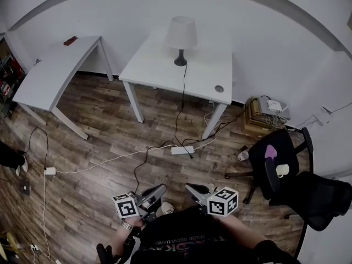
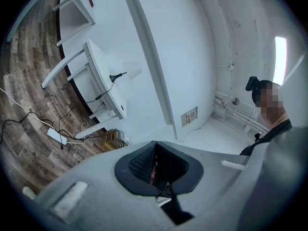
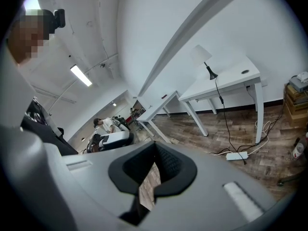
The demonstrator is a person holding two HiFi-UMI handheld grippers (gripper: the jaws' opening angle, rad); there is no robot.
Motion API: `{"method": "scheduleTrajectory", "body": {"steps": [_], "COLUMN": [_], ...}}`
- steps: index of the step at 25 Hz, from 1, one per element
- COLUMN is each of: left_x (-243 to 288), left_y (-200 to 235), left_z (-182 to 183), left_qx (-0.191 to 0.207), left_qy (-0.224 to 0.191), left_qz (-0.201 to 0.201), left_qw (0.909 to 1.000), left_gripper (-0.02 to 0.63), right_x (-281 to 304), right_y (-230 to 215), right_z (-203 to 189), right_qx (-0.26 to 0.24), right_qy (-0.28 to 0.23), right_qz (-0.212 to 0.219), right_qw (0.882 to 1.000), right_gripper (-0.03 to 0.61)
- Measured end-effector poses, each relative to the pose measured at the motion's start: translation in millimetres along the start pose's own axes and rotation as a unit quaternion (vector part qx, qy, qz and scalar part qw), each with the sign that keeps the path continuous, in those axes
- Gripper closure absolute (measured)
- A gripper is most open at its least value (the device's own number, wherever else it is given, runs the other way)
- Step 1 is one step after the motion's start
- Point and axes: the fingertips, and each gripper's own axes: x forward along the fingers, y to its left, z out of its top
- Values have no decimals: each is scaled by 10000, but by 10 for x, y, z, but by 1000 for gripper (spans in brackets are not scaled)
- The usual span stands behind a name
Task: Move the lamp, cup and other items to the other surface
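- Ahead of both tongs and well apart from them stands a white desk (image 1: 159,65); a second desk (image 1: 49,73) lies further off, ahead and to the left tongs' side, bare but for a small red thing (image 1: 70,40) at its far end.
- Below and in front of the tongs is wood floor (image 1: 104,142), crossed by cables.
- Off to the right tongs' side is a black chair (image 1: 278,161) with a purple thing (image 1: 270,151) on its seat.
- The lamp (image 1: 181,37) stands upright on the near desk, straight ahead of the tongs and out of reach; its cord (image 1: 180,100) drops off the desk front toward a strip (image 1: 182,150) on the floor.
- The left tongs (image 1: 157,191) are closed on nothing and held low, close to the person.
- The right tongs (image 1: 192,190) are likewise closed and empty, just beside the left.
- The cup (image 1: 282,170) sits on the chair, right of the right tongs.
- Judged step: the approach, with nothing yet lifted.
- The next move calls for stepping closer to the lamp or cup, opening one pair of tongs and closing on the lamp's stem; the cord may tether it, so watch for slack.
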Motion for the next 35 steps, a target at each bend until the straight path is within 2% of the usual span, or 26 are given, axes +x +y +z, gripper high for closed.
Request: {"method": "scheduleTrajectory", "body": {"steps": [8,14,19,27,35], "left_x": [-214,-206,-266,-293,-49], "left_y": [81,56,114,413,777], "left_z": [132,252,389,835,1450], "left_qx": [-96,-36,-15,-44,-128], "left_qy": [-321,-494,-681,-1252,-1849], "left_qz": [121,17,141,583,1148], "left_qw": [9994,9988,9976,9904,9759], "left_gripper": [617,616,617,616,617], "right_x": [174,116,179,496,1097], "right_y": [115,60,-96,-818,-1840], "right_z": [44,277,510,1164,2305], "right_qx": [-126,-296,-277,-323,-751], "right_qy": [99,-149,-342,-431,-435], "right_qz": [47,-110,-183,-374,-685], "right_qw": [9999,9994,9989,9978,9939], "right_gripper": [575,574,574,531,496]}}
